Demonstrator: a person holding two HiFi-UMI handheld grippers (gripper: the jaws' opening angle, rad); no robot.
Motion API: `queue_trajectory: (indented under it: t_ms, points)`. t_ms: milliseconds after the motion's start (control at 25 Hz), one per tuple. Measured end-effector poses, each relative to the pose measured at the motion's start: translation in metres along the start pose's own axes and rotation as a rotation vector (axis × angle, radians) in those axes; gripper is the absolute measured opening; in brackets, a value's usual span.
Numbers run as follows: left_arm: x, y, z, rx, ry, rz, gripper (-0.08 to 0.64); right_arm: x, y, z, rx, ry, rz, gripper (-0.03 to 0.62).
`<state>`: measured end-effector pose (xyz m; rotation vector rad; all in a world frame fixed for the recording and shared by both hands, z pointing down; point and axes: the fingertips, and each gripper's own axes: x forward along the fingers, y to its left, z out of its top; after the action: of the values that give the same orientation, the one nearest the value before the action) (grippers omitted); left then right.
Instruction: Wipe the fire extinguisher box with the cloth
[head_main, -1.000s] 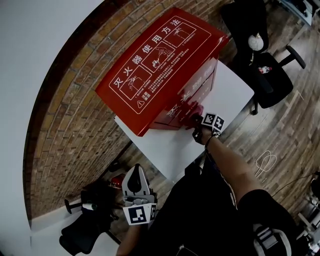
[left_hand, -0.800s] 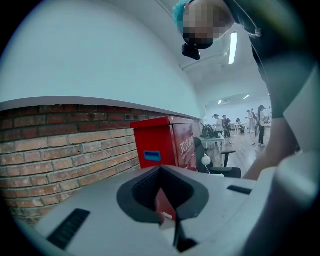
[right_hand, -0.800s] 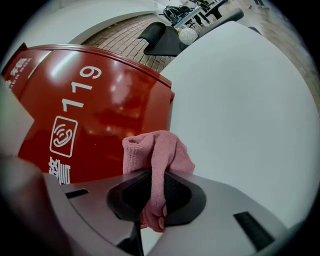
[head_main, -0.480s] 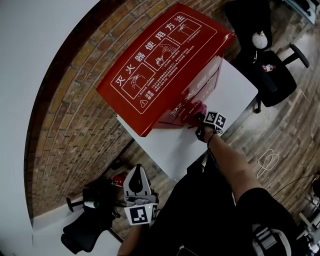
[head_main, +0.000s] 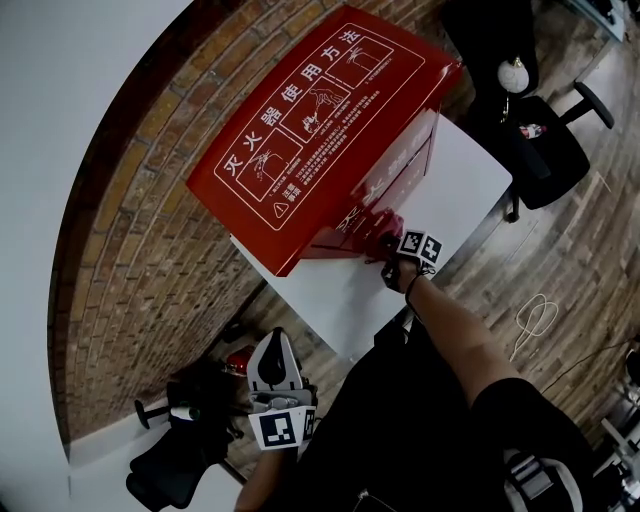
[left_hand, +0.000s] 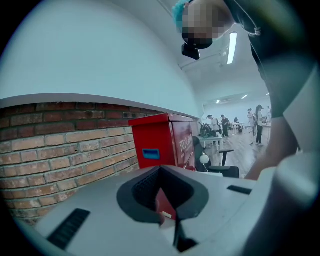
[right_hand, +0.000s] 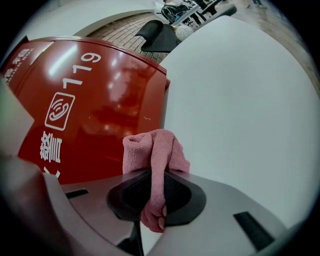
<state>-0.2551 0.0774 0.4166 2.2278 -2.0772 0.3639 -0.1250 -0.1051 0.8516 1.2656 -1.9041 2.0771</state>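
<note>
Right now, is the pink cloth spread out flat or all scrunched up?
Scrunched up. The pink cloth is bunched into folds, pinched between the right gripper's shut jaws, beside the red fire extinguisher box.

A: Your right gripper (head_main: 393, 243) holds a bunched pink cloth (head_main: 390, 224) at the low front of the red metal fire extinguisher box (head_main: 320, 120), just above the white tabletop (head_main: 460, 180).
B: Your left gripper (head_main: 272, 350) hangs low beside your body, well apart from the box.

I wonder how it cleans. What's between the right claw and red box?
A pink cloth, pinched in the right claw, bunched before the red box: the right gripper view shows it.
</note>
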Motion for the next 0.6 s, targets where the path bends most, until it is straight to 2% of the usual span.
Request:
queue_trajectory:
  t_ms: [120,240,360,480,600]
  points:
    - [0.002,0.0,0.002,-0.008,-0.007,-0.006,0.049,0.001,0.002,-0.014,0.006,0.011,0.0,0.061]
    - [-0.001,0.005,-0.01,0.009,0.036,0.017,0.049,0.001,0.003,-0.025,0.002,0.026,0.0,0.062]
    - [0.003,0.002,-0.005,-0.001,0.011,-0.005,0.049,0.002,0.006,-0.036,0.0,0.039,0.002,0.062]
    - [0.001,0.006,-0.014,0.025,0.047,0.003,0.049,0.003,0.007,-0.045,0.01,0.043,0.005,0.061]
    - [0.004,0.007,-0.011,0.006,0.038,0.005,0.049,0.003,0.009,-0.052,0.022,0.045,0.011,0.061]
